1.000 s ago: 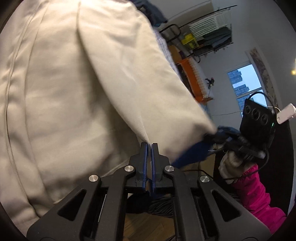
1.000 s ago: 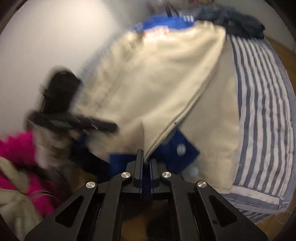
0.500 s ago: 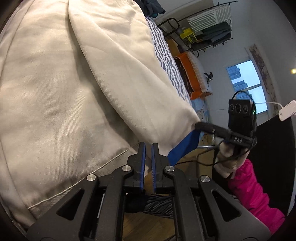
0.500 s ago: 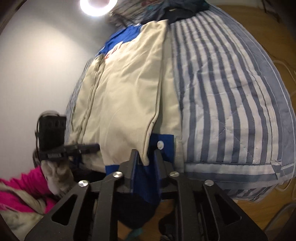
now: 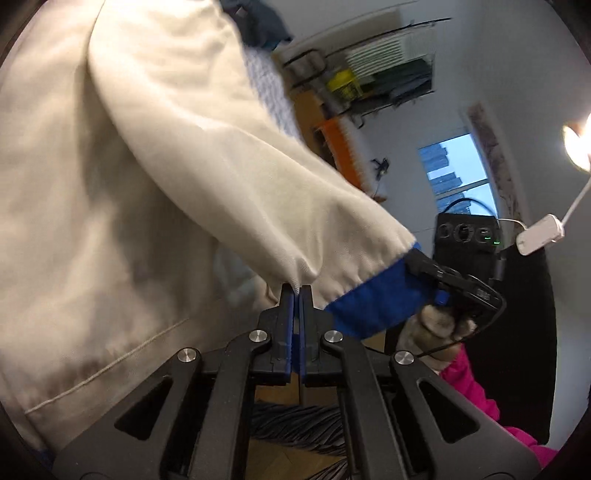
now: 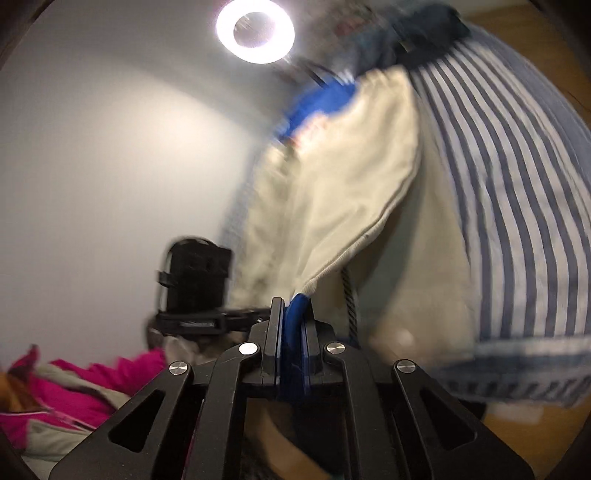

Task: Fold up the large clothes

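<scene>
Garment: I have a cream jacket (image 5: 155,177) with blue trim spread over the striped bedcover (image 6: 517,192), which I take as my landmark; its near end hangs off the cover's near edge toward both grippers.
Left gripper: my left gripper (image 5: 296,295) has its blue-padded fingers pressed together on a pinch of the cream cloth, just beside the blue cuff (image 5: 376,299).
Right gripper: my right gripper (image 6: 291,314) is clamped on a bunched fold of blue fabric (image 6: 295,325) at the jacket's lower edge, off the near edge of the bedcover; the log had it closing, and the cloth sits between the fingers.
Sleeve: it runs from the bedcover down to the cuff, whose far end the right gripper grips in the left wrist view.
Person: a gloved hand (image 5: 439,325) and pink sleeve (image 5: 469,384) hold the right gripper, clear of the bedcover.
Beyond the bedcover: dark clothes (image 6: 424,33) lie heaped at its far end, and a ring light (image 6: 255,31) glows above.
Picture quality: the right wrist view is motion-blurred.
</scene>
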Motion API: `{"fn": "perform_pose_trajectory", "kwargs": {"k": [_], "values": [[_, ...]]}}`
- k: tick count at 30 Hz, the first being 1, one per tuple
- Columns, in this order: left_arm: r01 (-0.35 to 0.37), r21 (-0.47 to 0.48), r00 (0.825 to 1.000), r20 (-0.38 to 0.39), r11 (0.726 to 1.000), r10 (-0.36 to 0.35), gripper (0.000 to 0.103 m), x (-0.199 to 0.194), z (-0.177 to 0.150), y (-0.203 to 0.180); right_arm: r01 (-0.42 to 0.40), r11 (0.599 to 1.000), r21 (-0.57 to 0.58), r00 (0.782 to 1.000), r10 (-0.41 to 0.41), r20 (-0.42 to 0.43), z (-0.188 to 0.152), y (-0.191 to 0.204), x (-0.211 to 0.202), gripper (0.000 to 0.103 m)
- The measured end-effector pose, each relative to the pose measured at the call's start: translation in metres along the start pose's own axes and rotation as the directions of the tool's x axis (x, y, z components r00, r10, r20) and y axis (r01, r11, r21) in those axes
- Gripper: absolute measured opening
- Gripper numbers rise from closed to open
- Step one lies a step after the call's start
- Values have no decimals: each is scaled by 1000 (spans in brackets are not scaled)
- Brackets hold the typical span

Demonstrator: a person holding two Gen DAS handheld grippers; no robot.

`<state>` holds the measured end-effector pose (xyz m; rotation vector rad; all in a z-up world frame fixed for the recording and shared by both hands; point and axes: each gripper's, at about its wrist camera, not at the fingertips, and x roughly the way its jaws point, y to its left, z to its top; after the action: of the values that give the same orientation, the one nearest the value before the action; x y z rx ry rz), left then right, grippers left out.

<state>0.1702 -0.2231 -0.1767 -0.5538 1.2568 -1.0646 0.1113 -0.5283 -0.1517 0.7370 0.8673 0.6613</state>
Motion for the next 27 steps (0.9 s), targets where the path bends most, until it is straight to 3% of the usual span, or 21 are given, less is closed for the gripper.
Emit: {"fn": "perform_pose_trajectory", "kwargs": {"k": [2,4,6,9,12,14,17,19,23,25,27], "values": [[-44,22,999,-23,999,45,0,6,-2,3,45,997,61,999,-45,4,-3,-19,-2,6],[-119,37,991,-64,992,121,0,21,-9,13,170,981,89,985,-167,-45,-9,-40,4,6],[-189,58,976,-97,980,194,0,35,-18,24,343,938,55,933,-333,-136,-19,-53,19,6],[-197,51,975,-95,979,201,0,38,-23,31,442,897,0,877,-431,-213,-31,-61,34,6],[-203,65,973,-97,977,208,3,34,-24,27,400,916,-20,898,-397,-192,-28,-53,31,6],[-209,82,972,-97,975,216,18,33,-24,24,352,936,-12,923,-350,-163,-25,-47,27,6],[-217,99,971,-79,971,225,27,24,-30,19,319,948,-5,938,-316,-141,-23,-45,17,12],[-238,114,967,-63,964,246,27,16,-35,16,358,933,-30,924,-358,-137,-25,-44,14,25],[-266,167,963,-10,950,271,27,9,-35,2,479,875,-76,867,-484,-114,-24,-46,18,27],[-274,195,961,19,942,276,27,9,-33,-7,500,863,-69,857,-505,-101,-23,-49,26,28],[-282,203,959,37,938,281,27,13,-28,-13,527,848,-57,843,-530,-90,-19,-56,31,36]]}}
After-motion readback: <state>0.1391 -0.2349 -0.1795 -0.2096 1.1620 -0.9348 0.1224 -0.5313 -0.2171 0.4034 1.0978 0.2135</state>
